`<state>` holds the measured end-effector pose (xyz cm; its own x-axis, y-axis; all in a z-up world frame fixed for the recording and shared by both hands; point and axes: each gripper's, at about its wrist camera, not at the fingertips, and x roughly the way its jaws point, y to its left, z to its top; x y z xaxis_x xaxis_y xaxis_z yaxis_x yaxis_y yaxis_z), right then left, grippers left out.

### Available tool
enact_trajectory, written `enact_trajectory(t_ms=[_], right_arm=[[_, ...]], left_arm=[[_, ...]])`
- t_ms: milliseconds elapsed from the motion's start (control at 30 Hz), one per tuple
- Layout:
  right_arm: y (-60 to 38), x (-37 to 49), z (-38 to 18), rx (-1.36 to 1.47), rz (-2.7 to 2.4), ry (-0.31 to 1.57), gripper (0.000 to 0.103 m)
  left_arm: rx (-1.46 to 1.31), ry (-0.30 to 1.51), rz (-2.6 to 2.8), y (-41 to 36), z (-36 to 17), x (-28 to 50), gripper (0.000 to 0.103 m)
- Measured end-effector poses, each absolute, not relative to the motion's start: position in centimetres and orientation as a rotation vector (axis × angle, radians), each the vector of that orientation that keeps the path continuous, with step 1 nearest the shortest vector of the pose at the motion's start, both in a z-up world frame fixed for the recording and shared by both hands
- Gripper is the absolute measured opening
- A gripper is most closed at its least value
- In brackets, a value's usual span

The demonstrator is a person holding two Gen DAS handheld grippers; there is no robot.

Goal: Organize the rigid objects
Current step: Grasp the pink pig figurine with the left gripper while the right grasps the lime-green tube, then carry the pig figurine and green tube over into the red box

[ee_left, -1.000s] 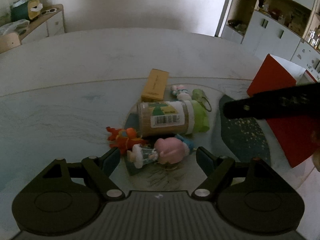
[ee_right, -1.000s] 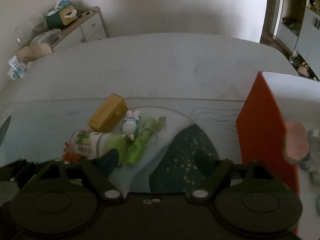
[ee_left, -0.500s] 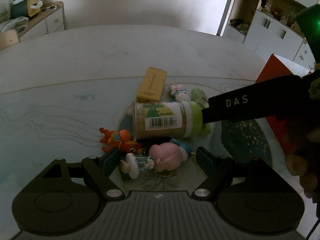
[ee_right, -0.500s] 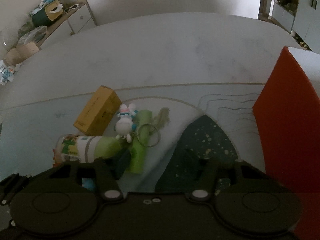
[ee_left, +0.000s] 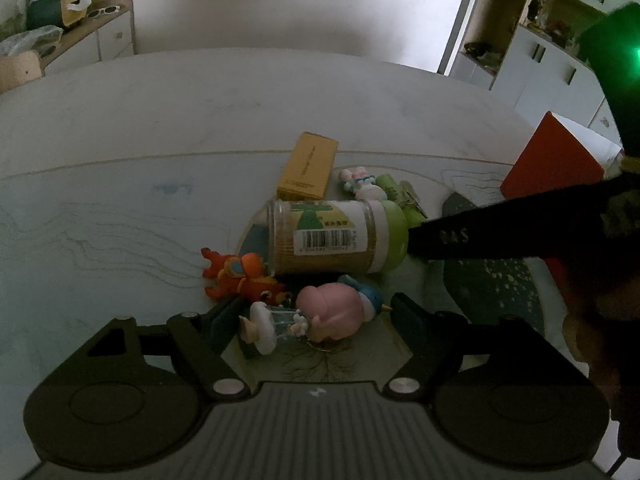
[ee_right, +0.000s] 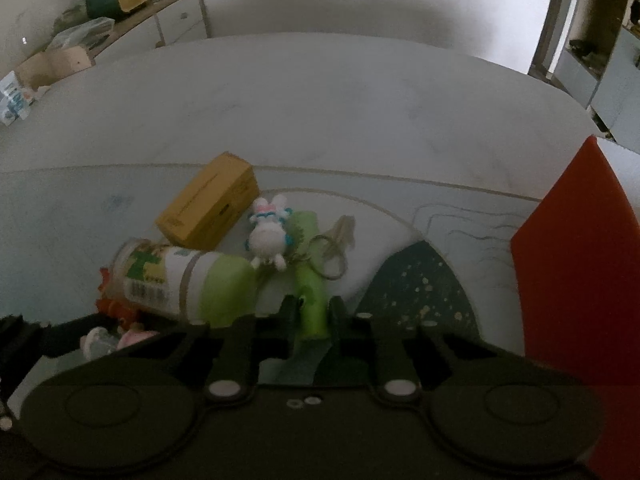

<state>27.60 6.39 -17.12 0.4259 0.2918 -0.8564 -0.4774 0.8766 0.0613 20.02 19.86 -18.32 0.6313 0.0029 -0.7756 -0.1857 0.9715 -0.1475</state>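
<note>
The right claw (ee_right: pixel 311 314) pinches a slim green plastic keychain tube (ee_right: pixel 310 292); the left claw (ee_left: pixel 310 318) is spread around a pink-haired plastic doll figurine (ee_left: pixel 320 316) on the counter (ee_left: pixel 240 104).

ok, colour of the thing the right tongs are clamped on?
Light green tube with a metal keyring, pinched by the right tongs. Clearest in the right wrist view.

Black left gripper (ee_left: pixel 310 314) with silver screws, ribbed grey body.
</note>
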Motion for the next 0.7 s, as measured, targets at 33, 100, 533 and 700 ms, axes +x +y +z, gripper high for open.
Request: enact_trajectory(t_ms=[33,100,533,700], right_arm=[[6.4,27.9,-17.2,-0.201,0.489,1.025,0.015],[5.9,27.6,-17.0,-0.189,0.495,1.027,0.015],[1.8,23.4,-13.9,-0.045,0.55,1.06,0.014],[0.1,21.9,-12.3,-0.002,0.558,1.025,0.014]], left_arm=[[-0.222,0.883,0.107,19.9,-18.3,20.0,0.08],[-0.226,0.886,0.106,19.9,-18.3,19.9,0.08],[-0.215,0.895,0.1,20.0,-17.4,18.5,0.08],[-0.199,0.875,0.099,19.7,-16.2,17.4,0.08]])
